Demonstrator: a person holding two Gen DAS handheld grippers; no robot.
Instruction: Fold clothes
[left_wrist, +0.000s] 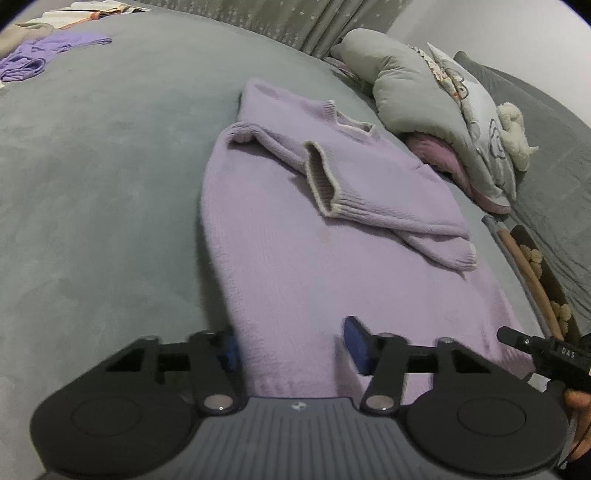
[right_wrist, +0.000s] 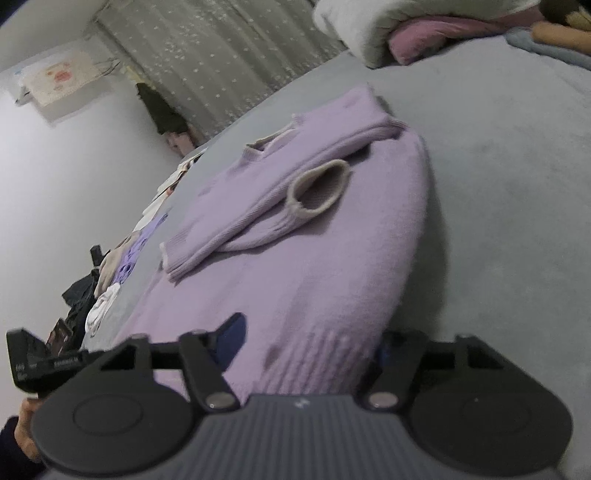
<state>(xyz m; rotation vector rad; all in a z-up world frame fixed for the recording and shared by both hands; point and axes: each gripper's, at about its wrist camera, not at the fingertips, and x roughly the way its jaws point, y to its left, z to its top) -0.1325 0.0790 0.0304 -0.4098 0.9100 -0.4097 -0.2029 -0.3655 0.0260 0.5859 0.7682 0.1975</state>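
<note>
The sweater (left_wrist: 314, 236) lies lengthwise on the bed (left_wrist: 110, 166), running up-frame from both hand-held grippers. The left hand-held gripper (left_wrist: 291, 350) and right hand-held gripper (right_wrist: 310, 343) each straddle a hem corner; whether they pinch it, I cannot tell.

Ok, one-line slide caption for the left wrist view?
Left gripper straddles the hem of a lilac sweater, sleeves folded in, on a grey bed.

My left gripper (left_wrist: 291, 350): grey ribbed body, two black round discs, black link arms with silver pins, blue pads. My right gripper (right_wrist: 310, 343): same build. Dark sleeve (right_wrist: 11, 446) at wrist.
</note>
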